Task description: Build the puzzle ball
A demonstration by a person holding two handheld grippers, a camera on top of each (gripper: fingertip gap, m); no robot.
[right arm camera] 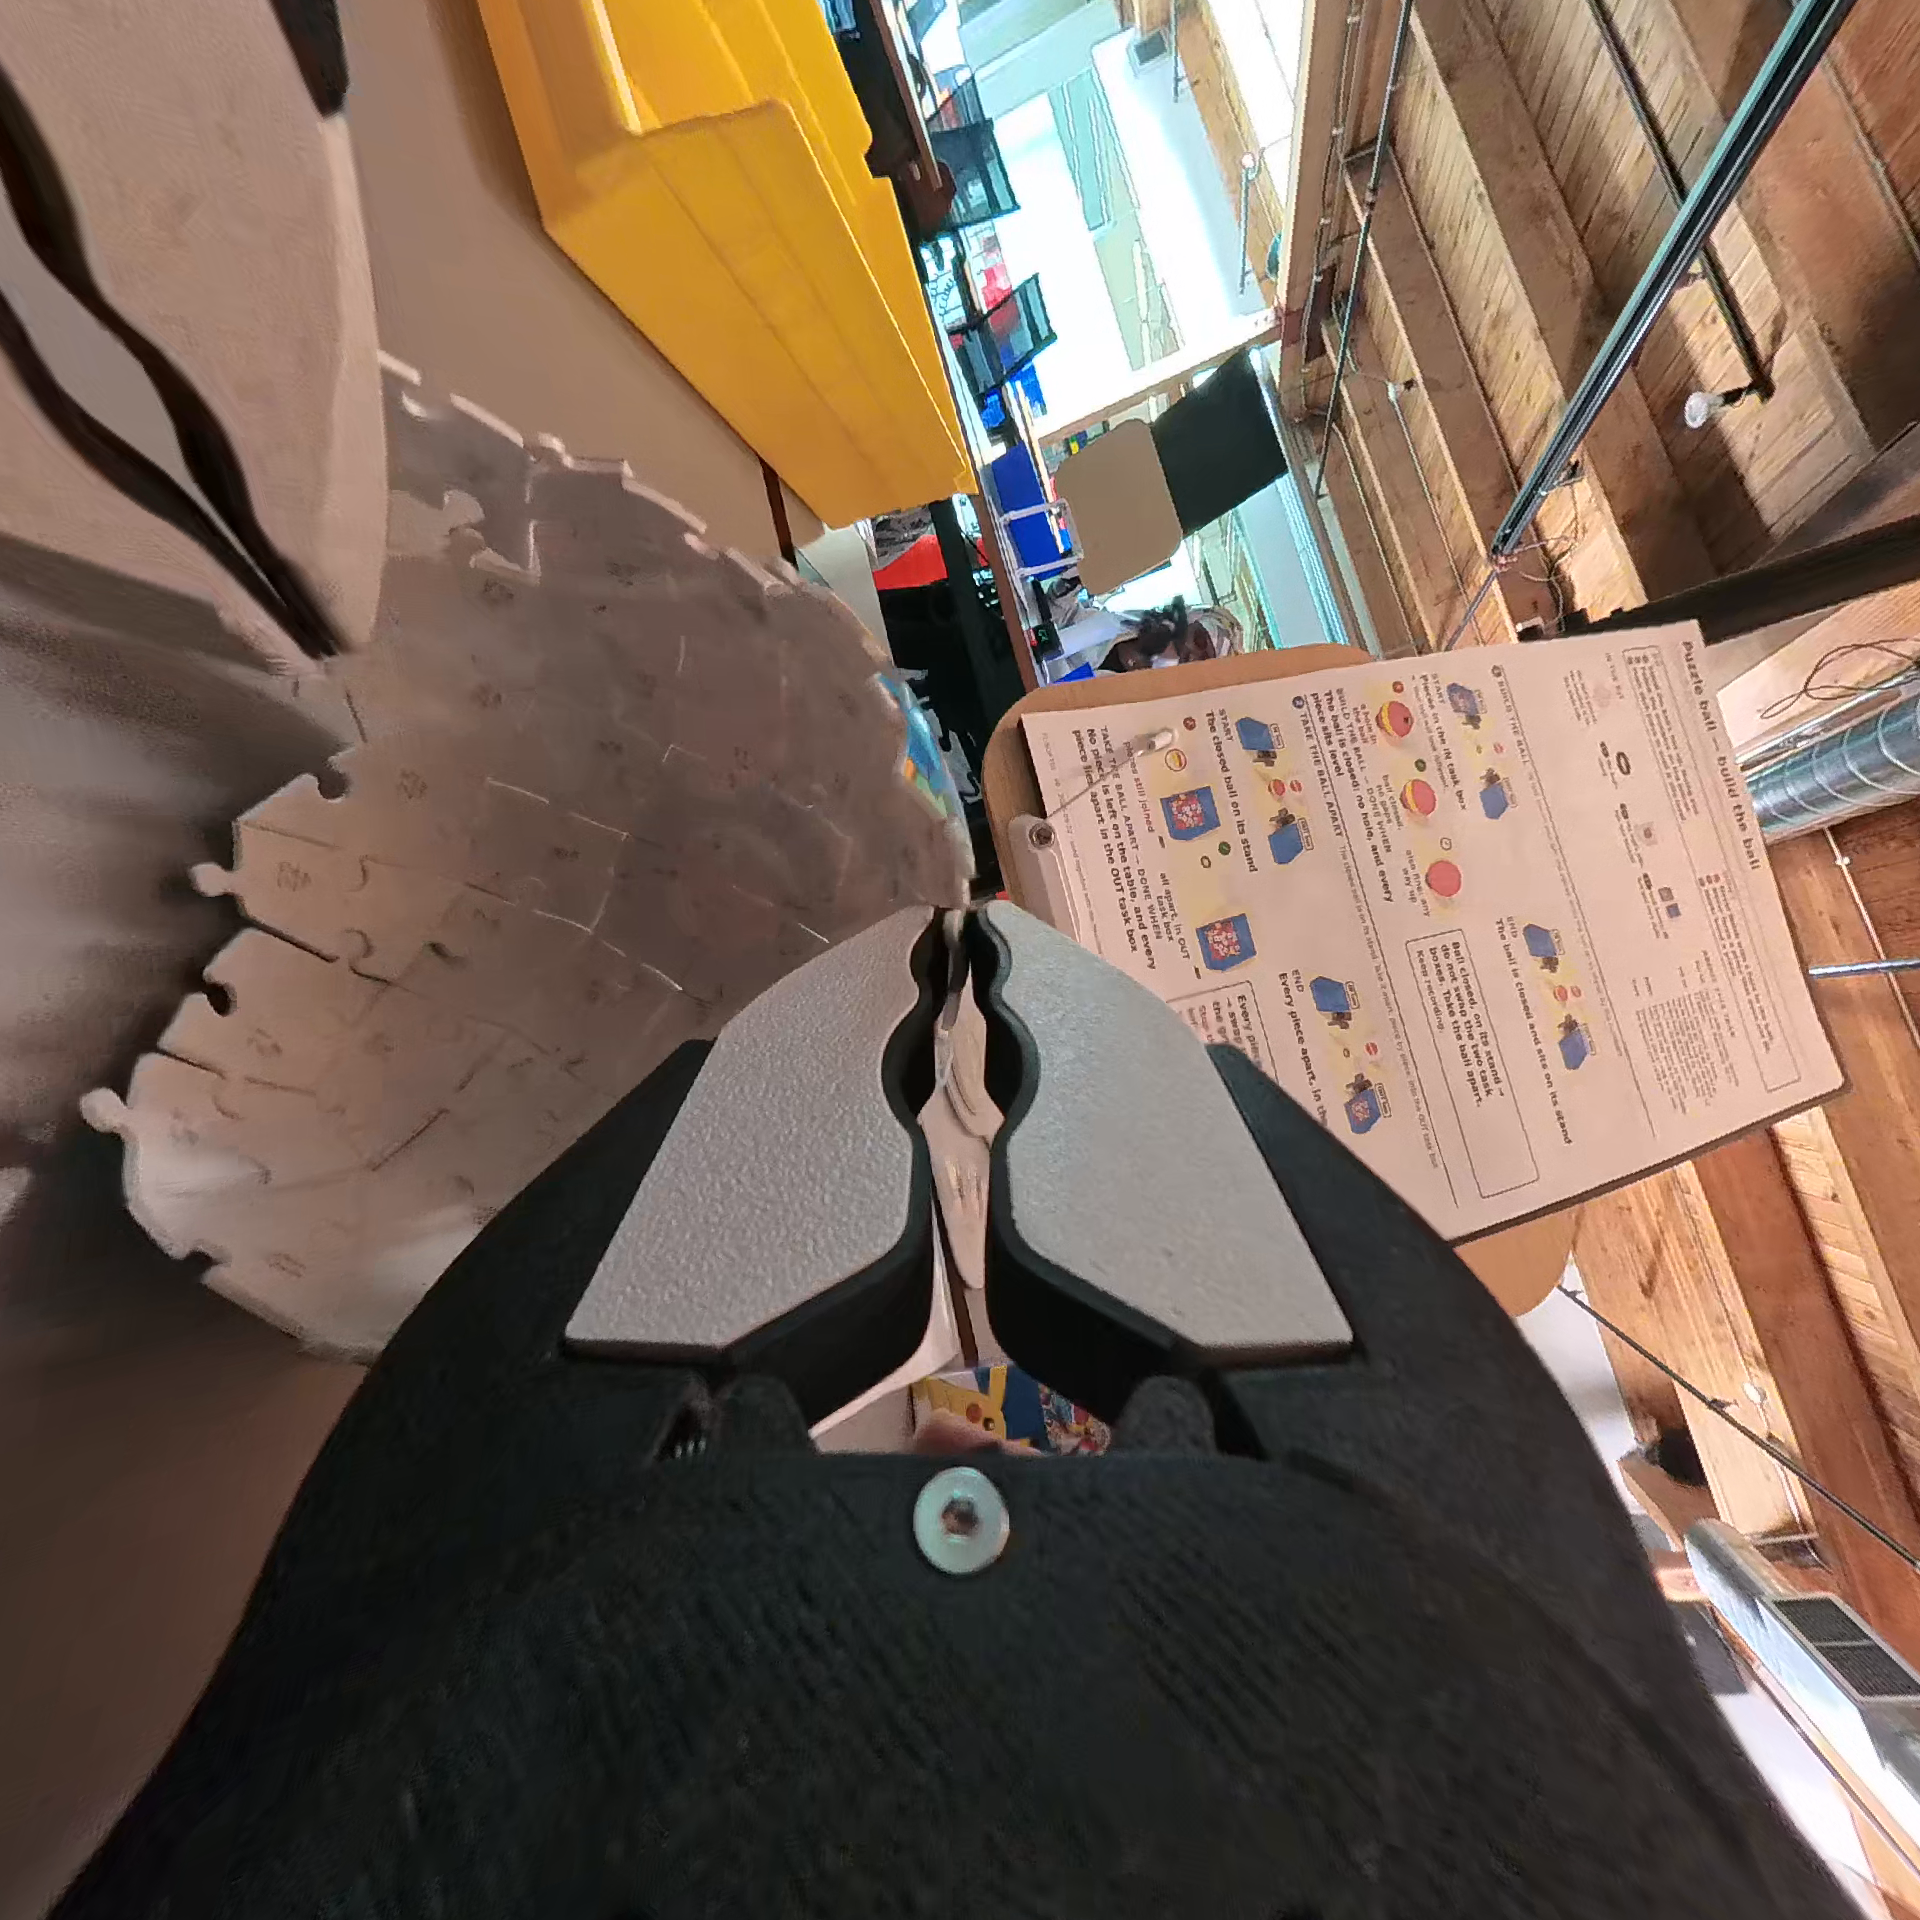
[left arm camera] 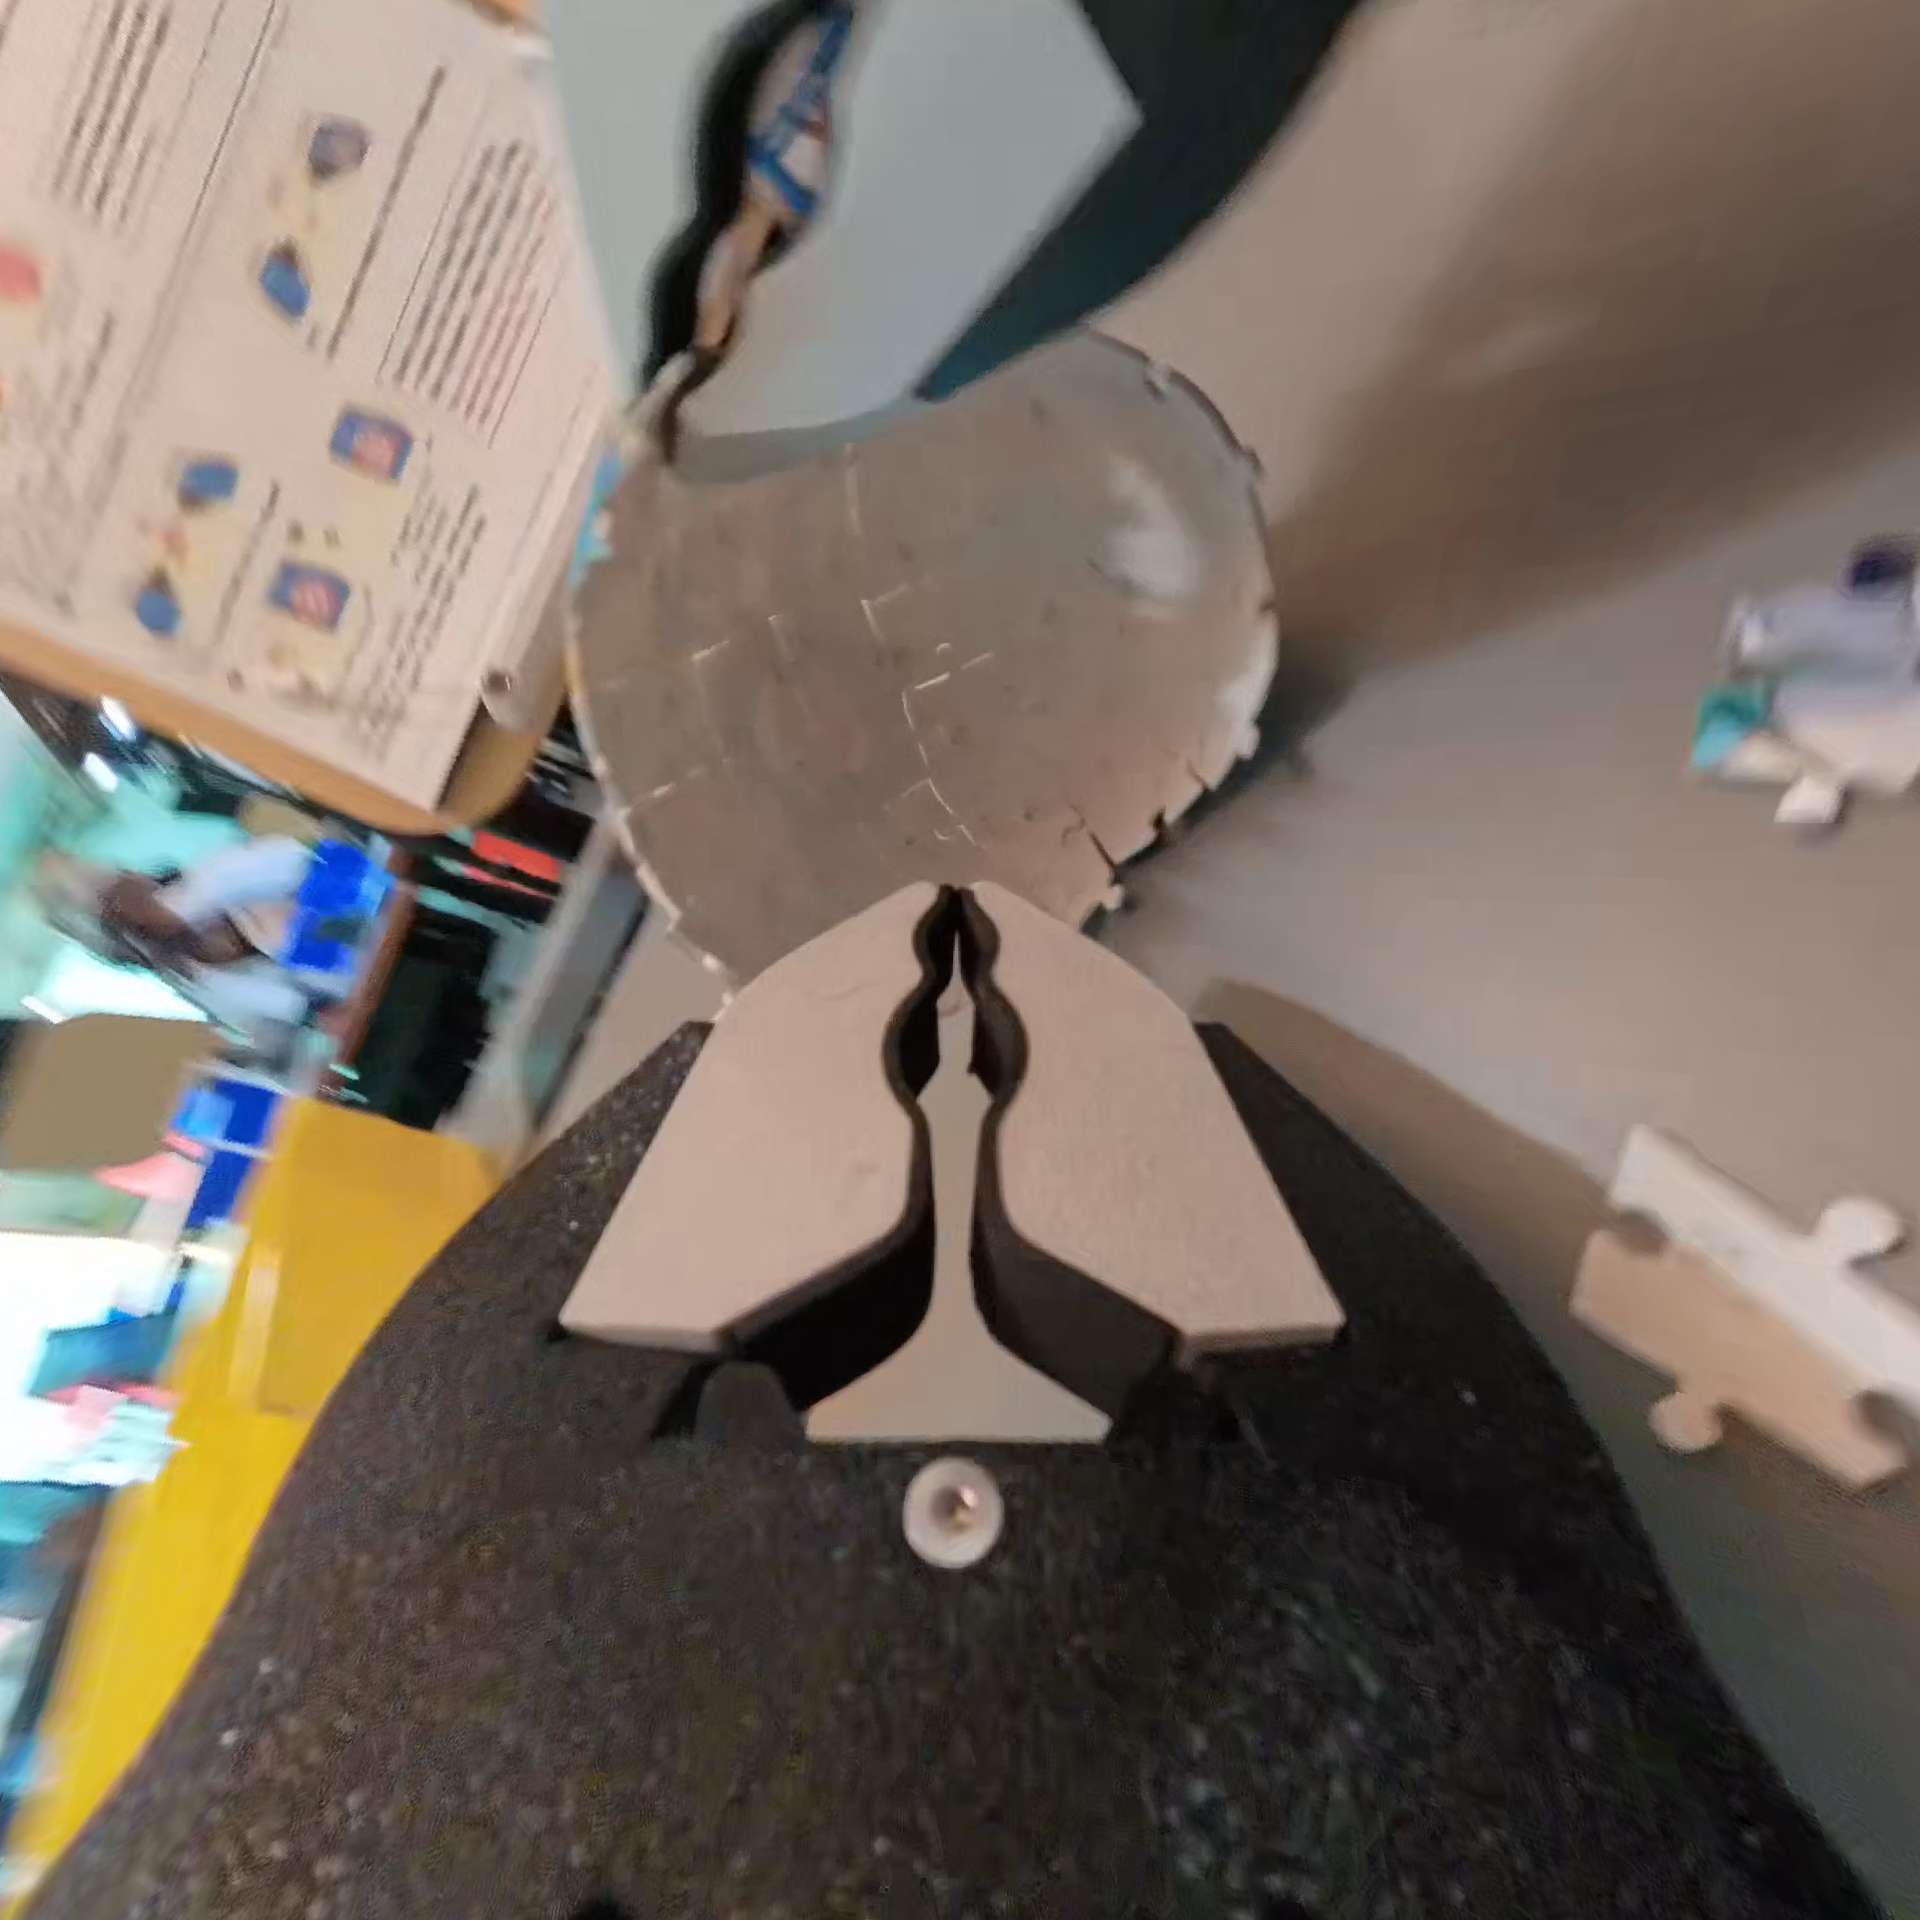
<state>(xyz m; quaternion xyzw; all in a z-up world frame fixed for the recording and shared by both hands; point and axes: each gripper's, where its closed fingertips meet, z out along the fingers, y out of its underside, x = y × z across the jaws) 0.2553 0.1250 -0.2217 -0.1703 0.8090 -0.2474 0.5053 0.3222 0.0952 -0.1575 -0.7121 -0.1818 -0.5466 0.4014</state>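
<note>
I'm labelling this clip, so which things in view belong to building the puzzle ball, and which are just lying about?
Belong to the job:
- half-built ball shell, grey inside facing the camera
- left gripper, shut on the shell's rim
- right gripper, shut on the shell's rim
- loose puzzle piece
- small clump of joined pieces
- instruction sheet

Lying about:
- yellow bins

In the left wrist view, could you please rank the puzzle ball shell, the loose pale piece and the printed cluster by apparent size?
1. Puzzle ball shell, held close to the camera, so nearness inflates it.
2. Loose pale piece on the table.
3. Printed cluster: slightly smaller, but farther and blurred, so this ranking is unsure.
</note>
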